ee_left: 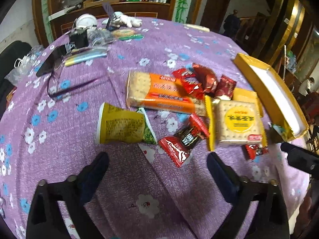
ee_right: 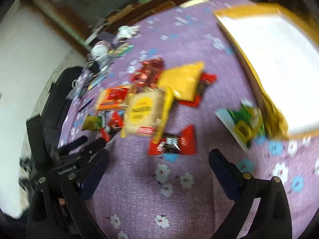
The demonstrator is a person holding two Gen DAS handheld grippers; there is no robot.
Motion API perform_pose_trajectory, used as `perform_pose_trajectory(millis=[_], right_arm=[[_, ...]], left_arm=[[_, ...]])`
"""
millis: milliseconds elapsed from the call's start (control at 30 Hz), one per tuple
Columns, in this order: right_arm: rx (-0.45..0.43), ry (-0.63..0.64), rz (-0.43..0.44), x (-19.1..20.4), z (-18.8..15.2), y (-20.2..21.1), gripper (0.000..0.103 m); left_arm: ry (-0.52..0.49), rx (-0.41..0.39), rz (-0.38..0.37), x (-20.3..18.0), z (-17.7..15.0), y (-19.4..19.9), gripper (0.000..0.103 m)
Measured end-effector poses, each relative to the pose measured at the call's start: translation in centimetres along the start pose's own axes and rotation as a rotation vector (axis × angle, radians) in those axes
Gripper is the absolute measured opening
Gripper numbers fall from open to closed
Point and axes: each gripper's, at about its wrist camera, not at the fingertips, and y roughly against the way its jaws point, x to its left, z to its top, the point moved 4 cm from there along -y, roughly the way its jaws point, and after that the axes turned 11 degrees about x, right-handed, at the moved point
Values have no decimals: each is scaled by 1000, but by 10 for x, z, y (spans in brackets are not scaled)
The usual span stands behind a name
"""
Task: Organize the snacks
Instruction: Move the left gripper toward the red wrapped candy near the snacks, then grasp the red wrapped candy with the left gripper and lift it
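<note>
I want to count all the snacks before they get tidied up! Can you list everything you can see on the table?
tablecloth: 1, purple with flowers, covers the table
box: 1, gold with white inside, empty, far right
long cracker pack: 1, orange, middle of pile
square cracker pack: 1, yellow, right of pile
plain packet: 1, yellow, behind the square pack
green-yellow bag: 1, left of pile, lying down
red candy wrappers: several, scattered around the pile
green packet: 1, beside the box corner
glasses: 1, purple frame, left side
white gloves: far edge, count unclear
far clutter: too blurred to name
left tool: 1, black, open, empty
right tool: 1, black, open, empty
</note>
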Motion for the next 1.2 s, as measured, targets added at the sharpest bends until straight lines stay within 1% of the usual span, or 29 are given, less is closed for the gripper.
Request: perform_pose_trajectory(millis=[33, 67, 100, 167, 200, 267, 333, 400, 433, 467, 500, 567, 667, 700, 733, 767, 833, 933, 1000, 1067, 1133, 1200], right_arm=[[-18, 45, -18, -1, 0, -2, 100], [4, 77, -44, 0, 0, -1, 100], [32, 105, -77, 1, 1, -3, 100], [56, 136, -111, 1, 1, -2, 100], [53, 158, -128, 1, 1, 2, 100], [73, 188, -119, 0, -3, 7, 100], [78, 219, -114, -1, -6, 12, 99], [85, 259, -130, 0, -9, 12, 98], [91, 273, -141, 0, -9, 13, 93], [94, 289, -152, -1, -9, 15, 84], [104, 296, -151, -2, -9, 16, 80], [129, 302, -137, -4, -9, 16, 64], [166, 361, -151, -6, -9, 16, 61], [170, 391, -157, -4, -9, 16, 59], [176, 407, -160, -4, -8, 15, 53], [183, 421, -167, -4, -7, 13, 51], [207, 454, -183, -4, -1, 6, 51], [264, 544, -180, 3, 6, -8, 51], [320, 588, -164, 6, 13, -21, 51], [349, 628, -156, 9, 16, -28, 51], [367, 683, -175, 15, 19, -35, 51], [396, 733, -174, 21, 21, -43, 51]], left_arm=[[-14, 1, -3, -2, 1, 1, 84], [-33, 4, -3, -4, 3, 2, 72], [-49, 7, -4, -5, 4, 2, 65], [-60, 13, -19, -6, 7, 3, 62], [-68, 13, -40, -7, 9, 4, 59], [-113, 19, -57, -13, 14, 3, 58], [-169, 35, -49, -22, 20, -1, 58], [-201, 57, -40, -27, 25, -9, 58], [-213, 63, -35, -29, 29, -12, 58], [-225, 73, -36, -30, 32, -16, 58], [-240, 90, -44, -33, 34, -21, 58], [-268, 113, -30, -37, 37, -29, 58], [-301, 129, -2, -41, 37, -38, 58], [-300, 126, 6, -41, 36, -40, 58], [-301, 118, 13, -41, 36, -40, 58], [-300, 114, 18, -41, 35, -40, 58], [-291, 109, 26, -41, 35, -39, 55], [-283, 101, 50, -43, 33, -38, 46], [-261, 102, 57, -40, 31, -36, 38], [-228, 110, 43, -35, 29, -34, 37], [-225, 111, 46, -34, 25, -33, 37], [-227, 110, 52, -35, 23, -32, 37]])
